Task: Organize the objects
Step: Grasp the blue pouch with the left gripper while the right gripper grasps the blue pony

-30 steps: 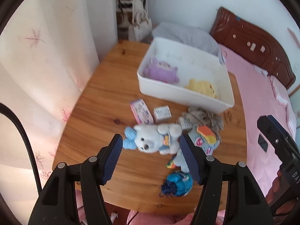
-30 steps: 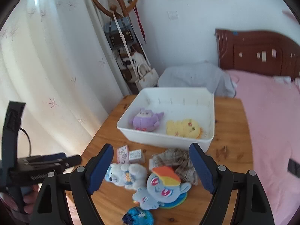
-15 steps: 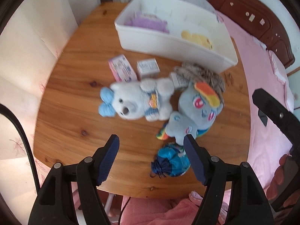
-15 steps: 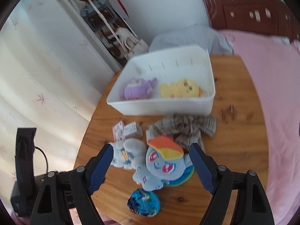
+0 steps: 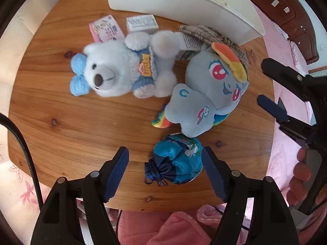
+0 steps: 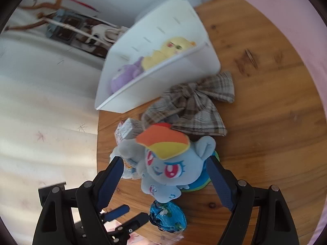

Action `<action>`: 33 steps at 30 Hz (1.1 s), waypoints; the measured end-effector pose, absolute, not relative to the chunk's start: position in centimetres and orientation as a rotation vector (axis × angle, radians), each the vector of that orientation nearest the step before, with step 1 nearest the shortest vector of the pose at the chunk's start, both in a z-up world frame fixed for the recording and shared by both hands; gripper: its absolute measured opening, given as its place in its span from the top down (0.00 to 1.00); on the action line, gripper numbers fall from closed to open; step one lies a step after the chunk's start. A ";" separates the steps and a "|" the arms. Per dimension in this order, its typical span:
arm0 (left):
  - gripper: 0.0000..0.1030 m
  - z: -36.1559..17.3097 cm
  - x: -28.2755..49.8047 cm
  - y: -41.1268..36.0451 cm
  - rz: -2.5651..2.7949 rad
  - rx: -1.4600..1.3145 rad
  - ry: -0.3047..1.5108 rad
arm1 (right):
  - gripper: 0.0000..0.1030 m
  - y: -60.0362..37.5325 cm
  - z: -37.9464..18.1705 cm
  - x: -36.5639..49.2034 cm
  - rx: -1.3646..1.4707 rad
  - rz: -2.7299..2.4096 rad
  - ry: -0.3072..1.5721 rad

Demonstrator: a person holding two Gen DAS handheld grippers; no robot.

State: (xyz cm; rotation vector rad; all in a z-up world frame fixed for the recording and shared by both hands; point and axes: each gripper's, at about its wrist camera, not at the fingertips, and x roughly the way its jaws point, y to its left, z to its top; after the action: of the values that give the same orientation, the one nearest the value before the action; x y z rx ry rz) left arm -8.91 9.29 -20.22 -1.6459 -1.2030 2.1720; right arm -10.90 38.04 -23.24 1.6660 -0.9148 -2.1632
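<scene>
My left gripper [image 5: 165, 164] is open, its fingers on either side of a blue satin drawstring pouch [image 5: 176, 166] near the table's front edge. My right gripper [image 6: 164, 178] is open around a blue rainbow-maned pony plush [image 6: 169, 163], which also shows in the left wrist view [image 5: 206, 94]. A white teddy bear [image 5: 120, 69] with blue bows lies left of the pony. A plaid bow [image 6: 192, 104] lies behind the pony. The white bin [image 6: 163, 71] holds a purple plush [image 6: 124, 77] and a yellow plush [image 6: 169, 50].
A pink box [image 5: 105, 29] and a white box [image 5: 142, 22] lie in front of the bin [image 5: 184, 2] on the round wooden table [image 5: 61, 112]. A pink bed [image 5: 286, 40] runs along the right. A coat rack with bags [image 6: 67, 26] stands behind the table.
Both grippers have dropped lower and closer to the table. The left now straddles the blue pouch and the right straddles the pony plush. Both stayed open.
</scene>
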 end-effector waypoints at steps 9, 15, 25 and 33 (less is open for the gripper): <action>0.24 -21.8 -9.5 11.0 2.041 -1.671 -1.175 | 0.19 38.4 -26.3 -11.6 1.782 -2.039 -0.998; 0.24 -22.7 -9.3 12.3 1.985 -1.735 -1.145 | 0.19 37.0 -27.0 -11.9 1.834 -2.011 -0.950; 0.24 -22.9 -9.4 13.3 1.934 -1.757 -1.117 | 0.19 35.1 -27.8 -12.7 1.889 -1.974 -0.903; 0.24 -23.1 -9.4 14.1 1.874 -1.776 -1.099 | 0.21 34.5 -27.7 -12.9 1.890 -1.986 -0.859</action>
State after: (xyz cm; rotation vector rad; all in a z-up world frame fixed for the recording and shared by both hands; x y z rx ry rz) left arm -9.45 14.11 -23.14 -1.7761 -1.0991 1.8736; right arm -12.89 34.48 -27.75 1.8896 -0.8592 -1.9863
